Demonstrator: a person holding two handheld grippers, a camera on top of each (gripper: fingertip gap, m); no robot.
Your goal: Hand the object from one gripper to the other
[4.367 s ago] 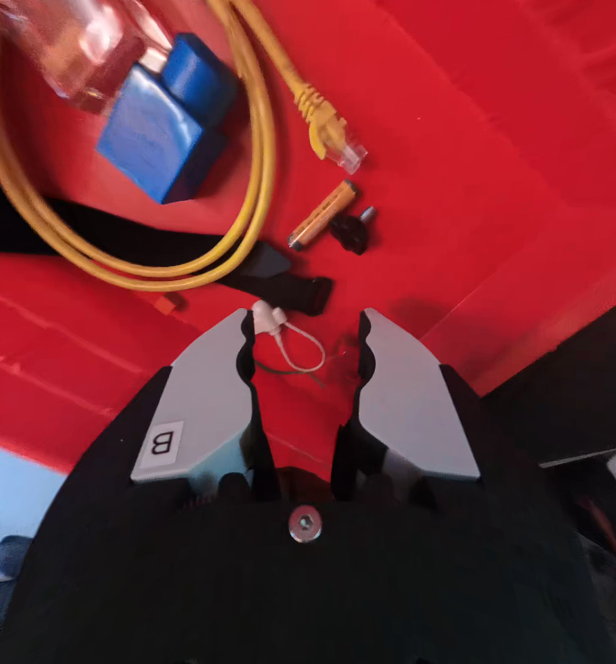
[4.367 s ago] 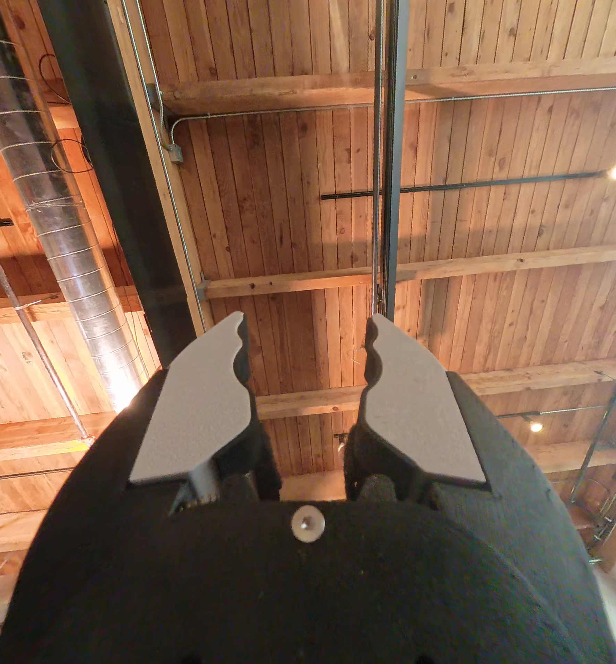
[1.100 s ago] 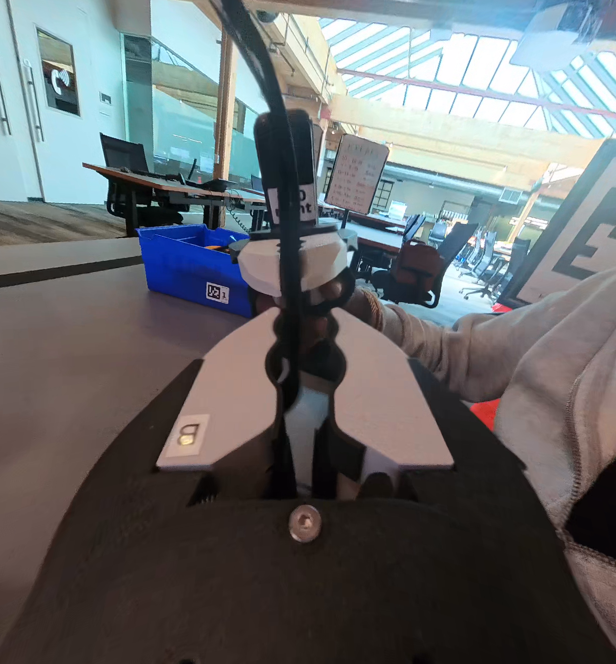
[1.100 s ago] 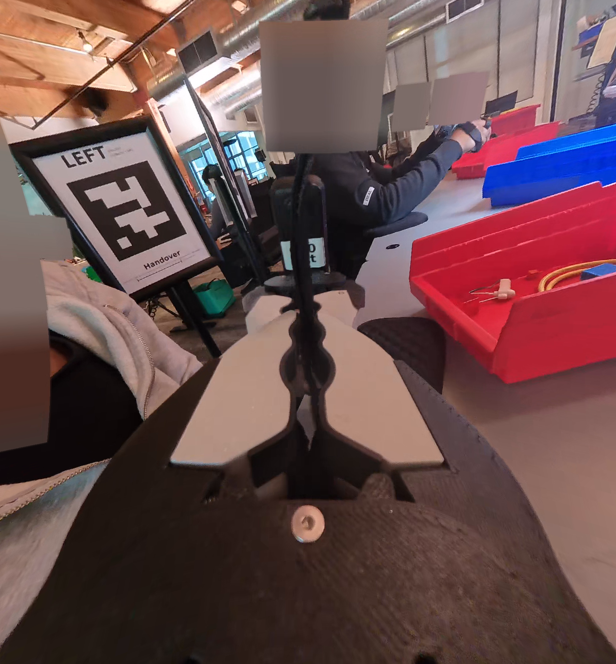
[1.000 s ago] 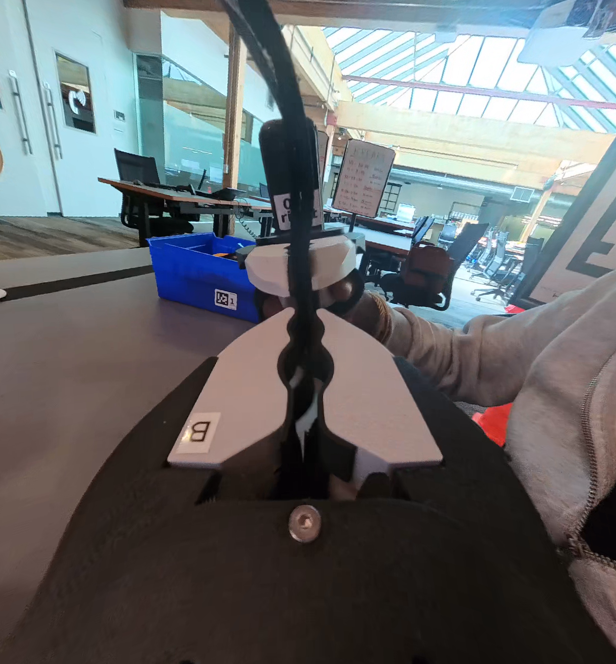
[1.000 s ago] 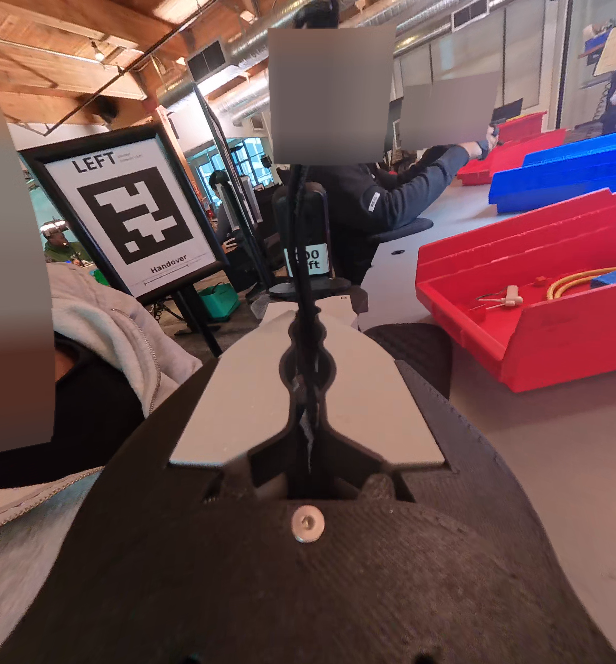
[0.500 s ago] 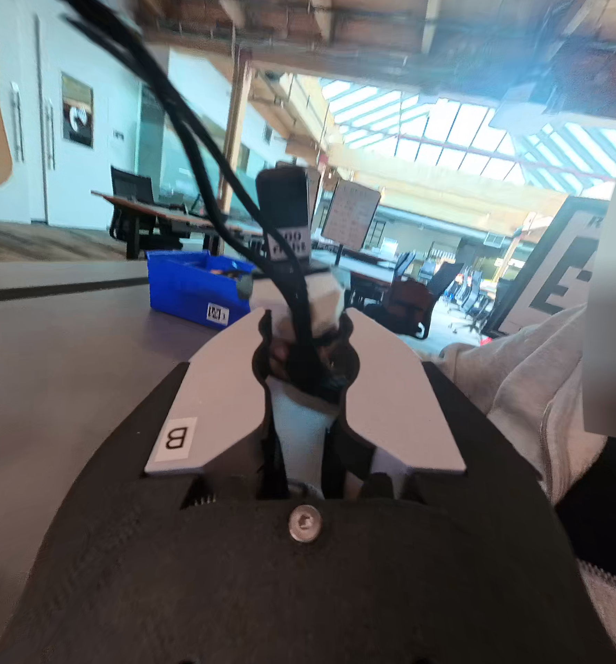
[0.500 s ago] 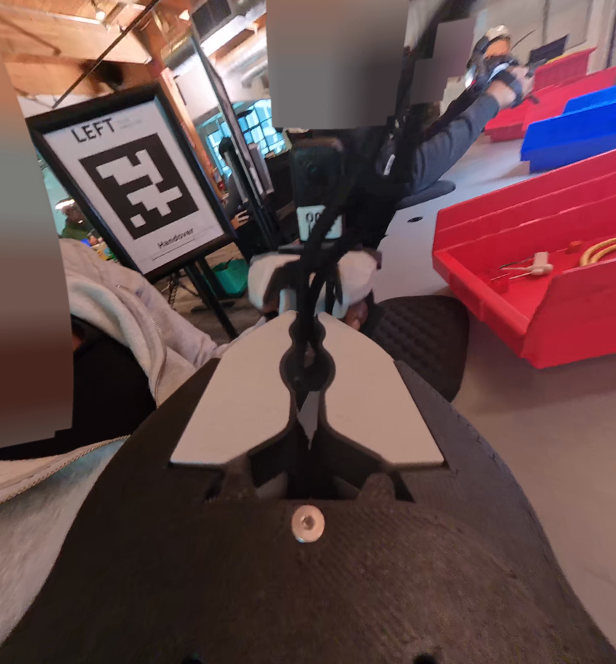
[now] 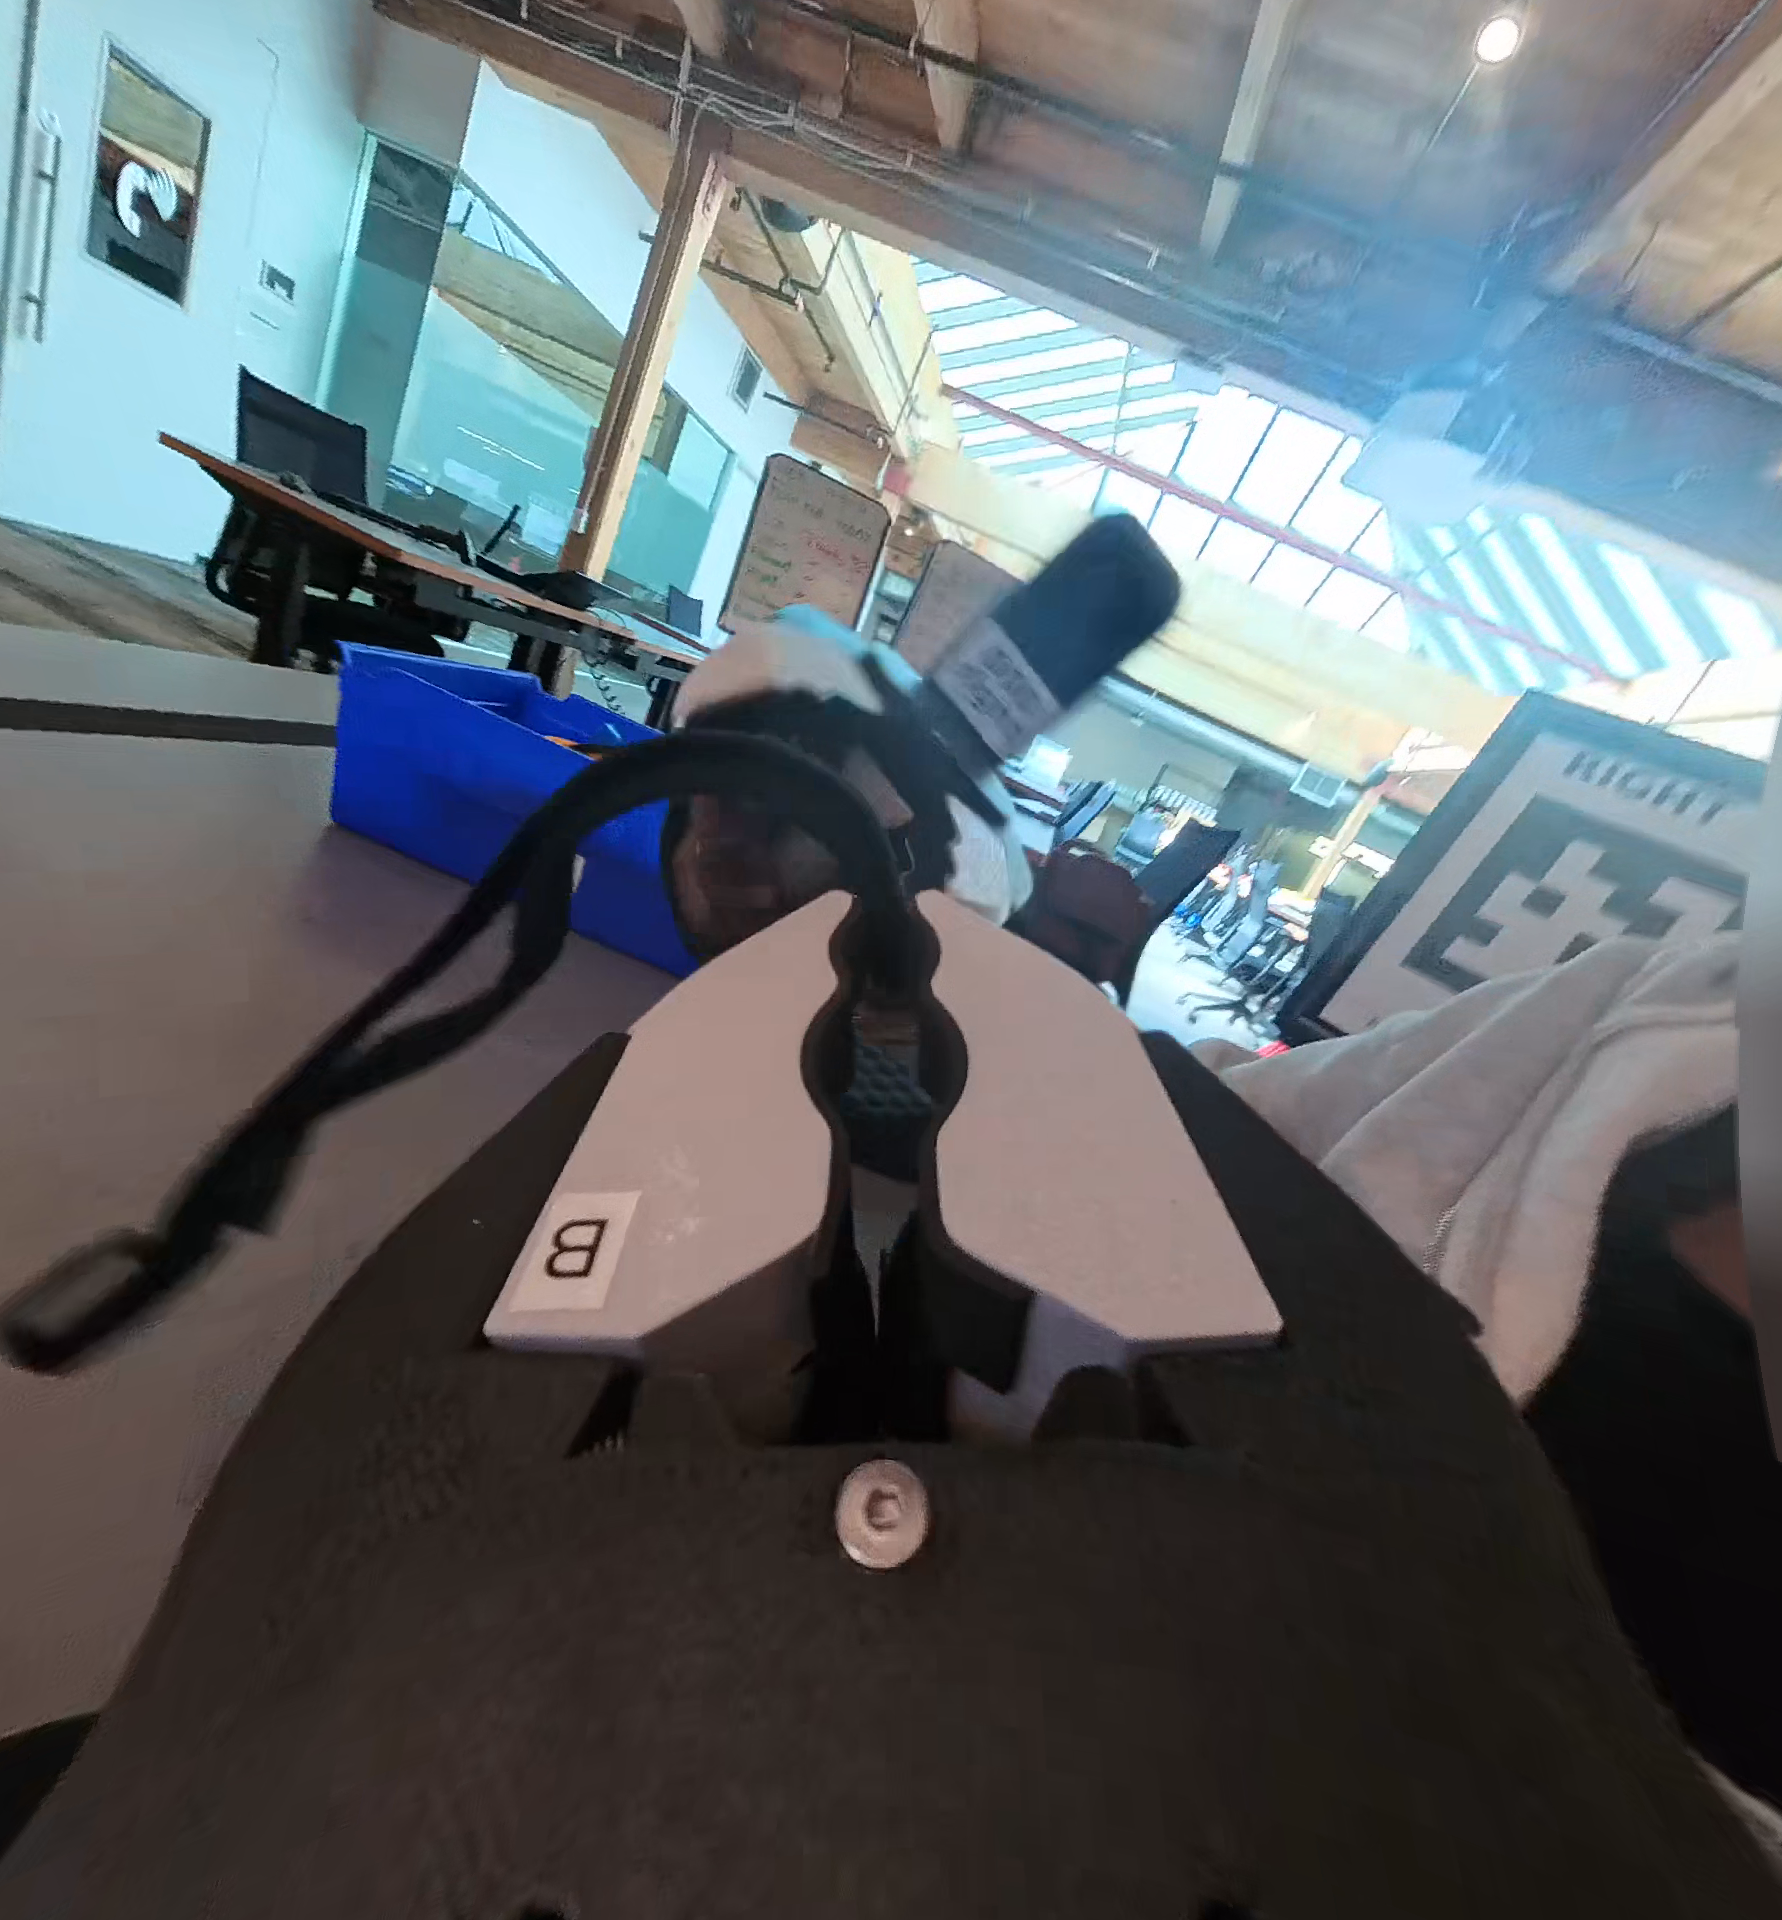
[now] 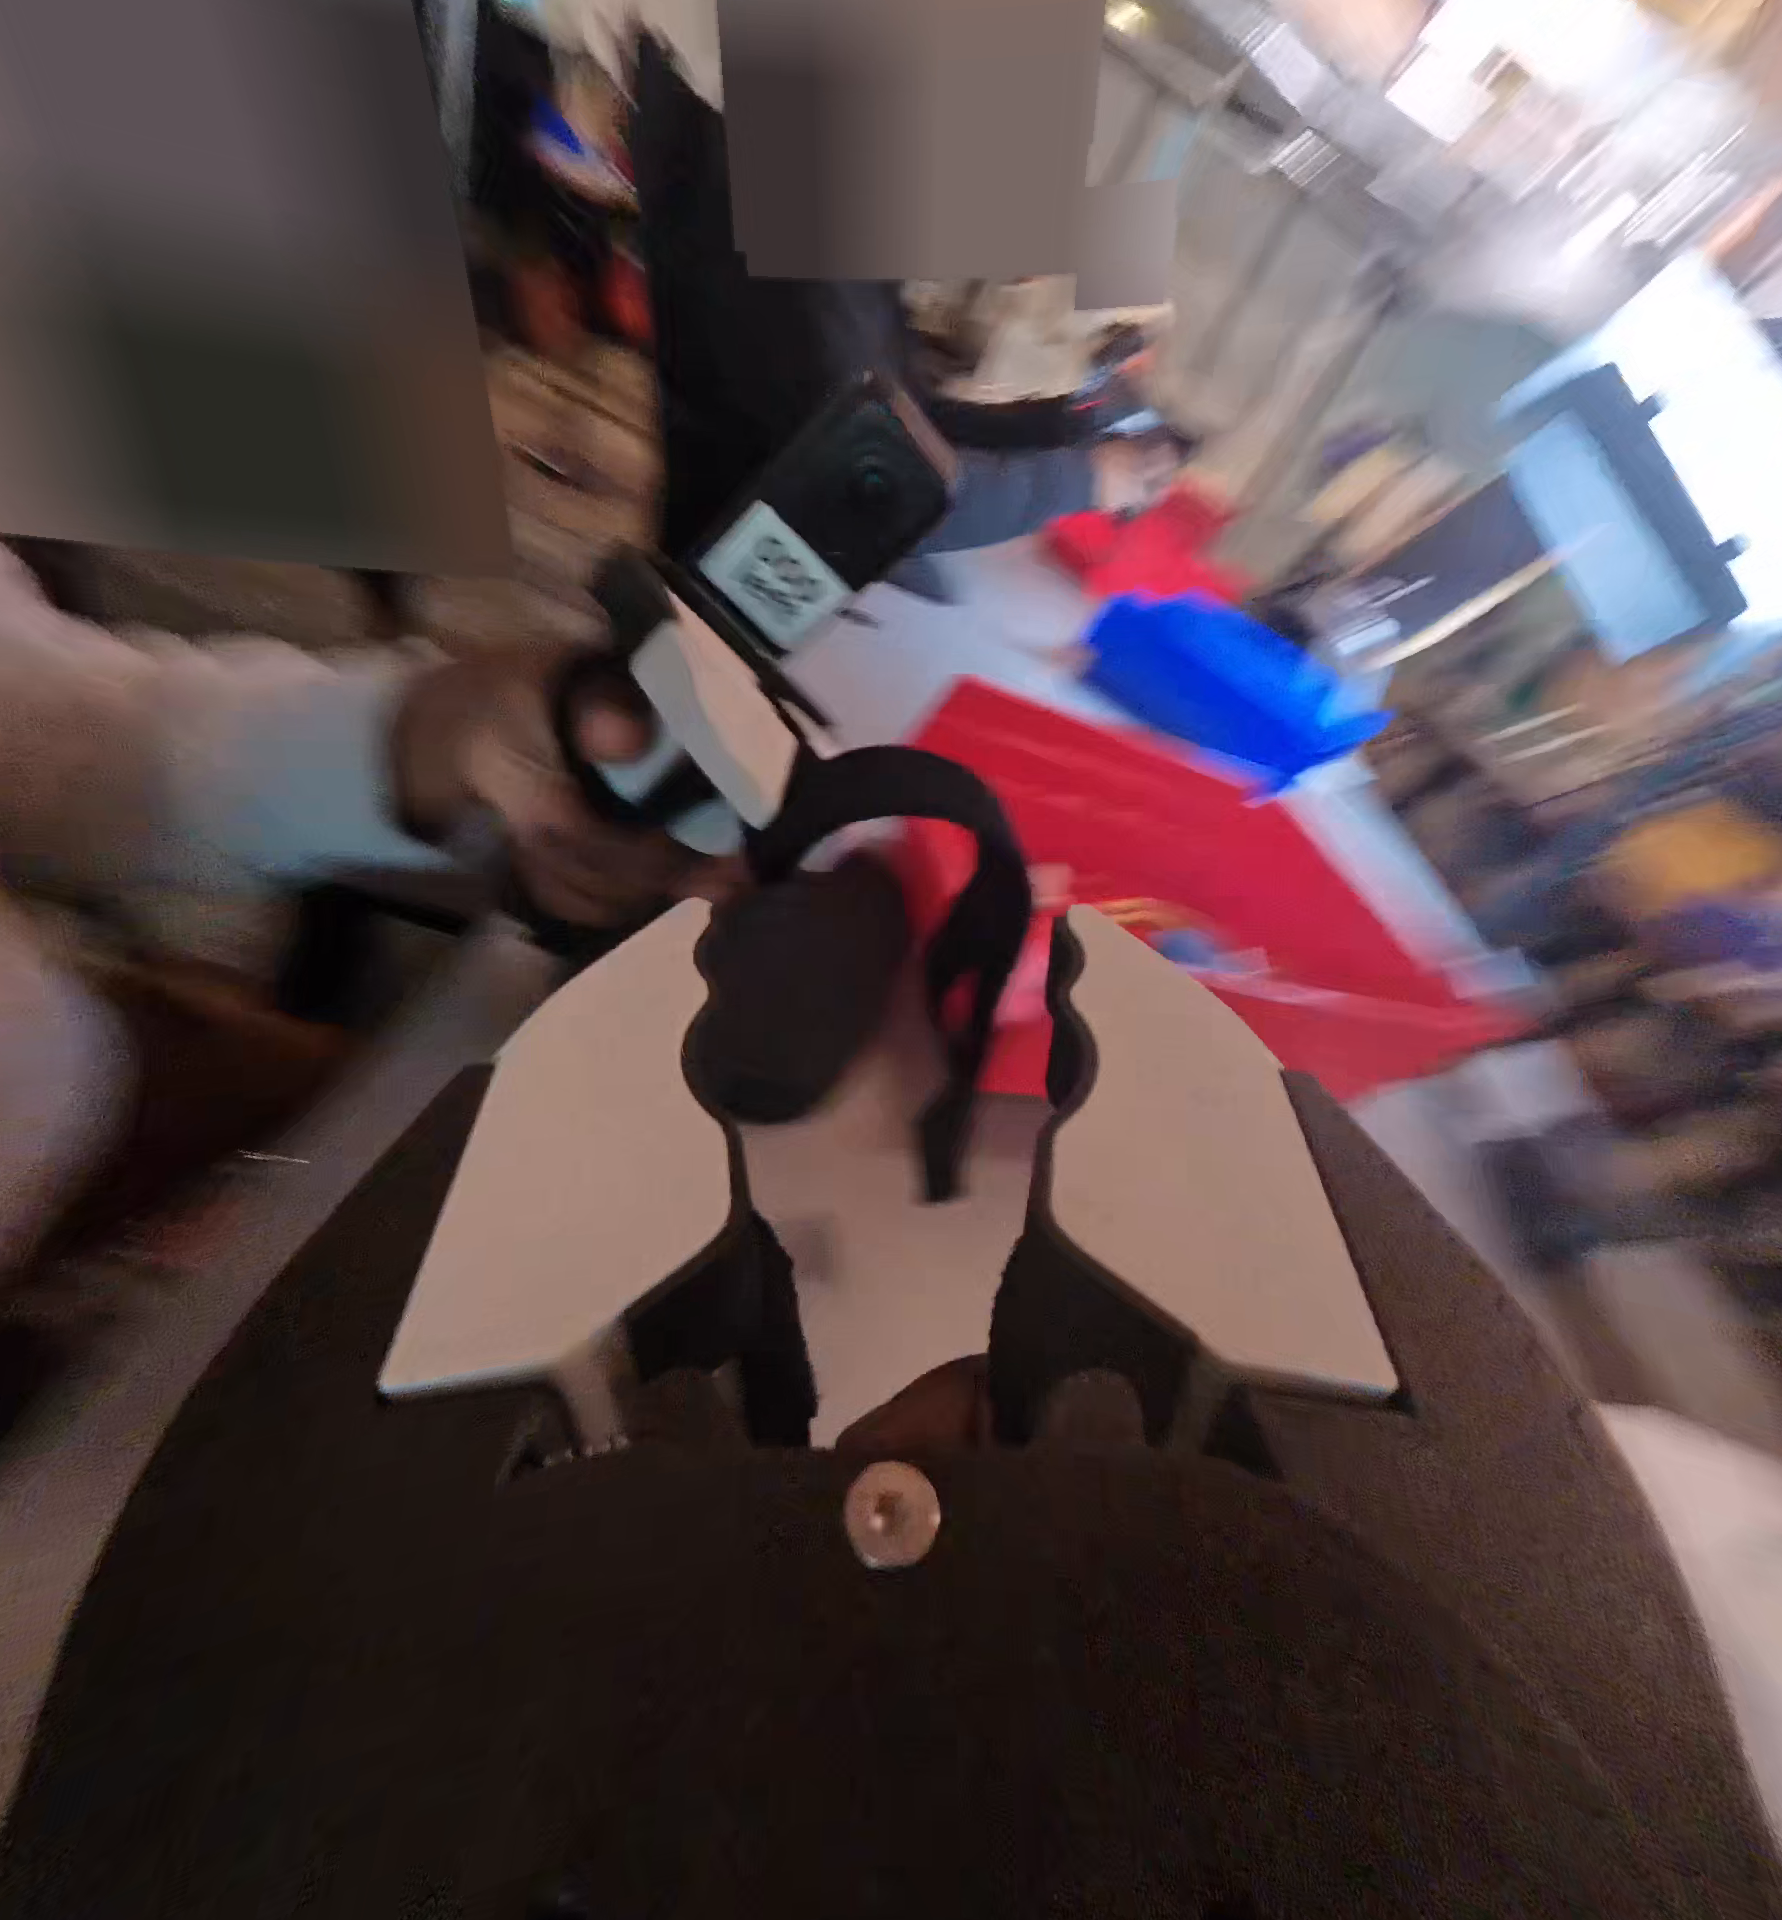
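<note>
Both fingers changed: left gripper [image 9: 885,940] clamps black strap [image 9: 513,914]; right gripper [image 10: 882,940] apparently released, apart.

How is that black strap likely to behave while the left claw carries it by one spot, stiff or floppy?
Probably floppy: the black strap arches out of the shut left claw and droops toward the table. It looks light, since a pinch at the tips seems enough to hold it. The thicker free end may swing and snag. The right claw stands open and off it.
</note>
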